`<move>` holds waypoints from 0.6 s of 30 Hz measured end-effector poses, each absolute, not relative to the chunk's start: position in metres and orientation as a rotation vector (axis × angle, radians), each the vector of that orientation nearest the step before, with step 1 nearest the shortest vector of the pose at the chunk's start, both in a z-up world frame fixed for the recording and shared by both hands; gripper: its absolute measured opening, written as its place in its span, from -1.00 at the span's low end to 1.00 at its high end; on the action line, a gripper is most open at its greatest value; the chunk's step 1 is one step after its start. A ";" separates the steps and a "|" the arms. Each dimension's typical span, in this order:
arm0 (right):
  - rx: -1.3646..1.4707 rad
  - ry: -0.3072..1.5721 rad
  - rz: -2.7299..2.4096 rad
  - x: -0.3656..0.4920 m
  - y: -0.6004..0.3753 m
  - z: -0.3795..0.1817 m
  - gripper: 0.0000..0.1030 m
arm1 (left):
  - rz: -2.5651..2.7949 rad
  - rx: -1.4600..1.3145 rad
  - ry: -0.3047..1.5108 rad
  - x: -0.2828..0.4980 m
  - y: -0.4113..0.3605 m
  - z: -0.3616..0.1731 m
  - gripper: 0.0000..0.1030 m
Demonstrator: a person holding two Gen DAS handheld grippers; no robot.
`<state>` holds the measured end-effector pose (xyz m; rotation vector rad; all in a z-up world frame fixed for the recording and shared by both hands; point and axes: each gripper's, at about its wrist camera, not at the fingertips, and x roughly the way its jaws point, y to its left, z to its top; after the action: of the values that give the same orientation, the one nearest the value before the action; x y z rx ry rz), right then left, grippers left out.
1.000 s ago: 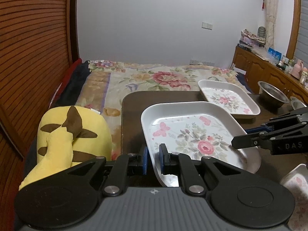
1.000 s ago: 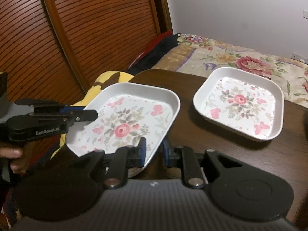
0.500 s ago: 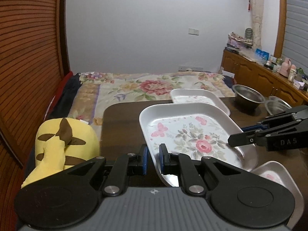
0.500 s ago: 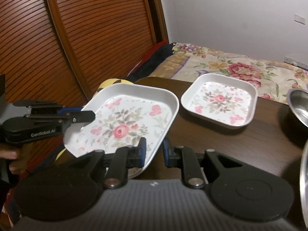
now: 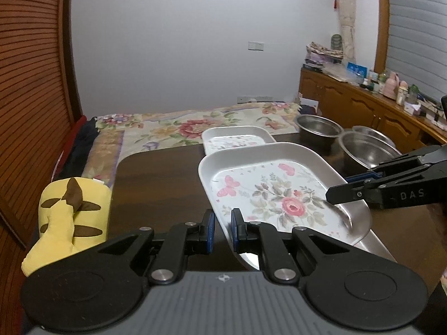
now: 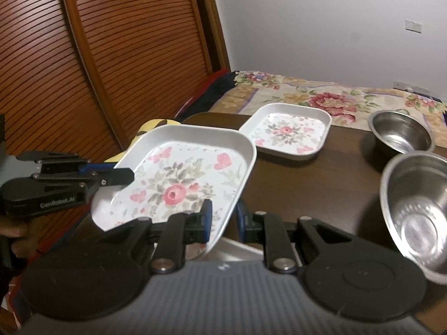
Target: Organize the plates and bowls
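Note:
A white floral square plate (image 5: 276, 192) (image 6: 181, 181) is held in the air above the dark table by both grippers. My left gripper (image 5: 222, 230) is shut on its near-left rim. My right gripper (image 6: 223, 220) is shut on the opposite rim and shows in the left wrist view (image 5: 346, 188). The left gripper shows in the right wrist view (image 6: 123, 176). A second floral plate (image 5: 237, 139) (image 6: 287, 131) lies on the table farther back. Two steel bowls (image 5: 317, 128) (image 5: 366, 150) stand to the right (image 6: 399, 134) (image 6: 416, 203).
A dark wooden table (image 5: 156, 178) stands against a bed with a floral blanket (image 5: 178, 128). A yellow plush toy (image 5: 69, 212) lies left of the table. A slatted wooden door (image 6: 83, 69) is on the left. A cluttered sideboard (image 5: 371, 103) runs along the right wall.
Both grippers have carried the plate up and rightward. The two steel bowls have come into view, and the second plate now sits farther back in both views.

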<state>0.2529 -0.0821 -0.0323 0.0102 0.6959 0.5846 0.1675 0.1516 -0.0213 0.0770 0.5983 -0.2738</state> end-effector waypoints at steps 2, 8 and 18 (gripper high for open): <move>0.018 0.693 0.578 0.246 -0.087 -0.034 -0.61 | -0.282 0.085 0.598 0.162 0.146 -0.020 -0.75; 0.038 0.692 0.560 0.228 -0.104 -0.040 -0.61 | -0.303 0.106 0.599 0.147 0.132 -0.021 -0.74; 0.061 0.693 0.535 0.206 -0.121 -0.047 -0.61 | -0.323 0.106 0.608 0.126 0.115 -0.028 -0.74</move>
<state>0.2065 -0.1212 -0.0471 0.0611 0.6932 0.5354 0.1258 0.1149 -0.0276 0.1061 0.6077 -0.3235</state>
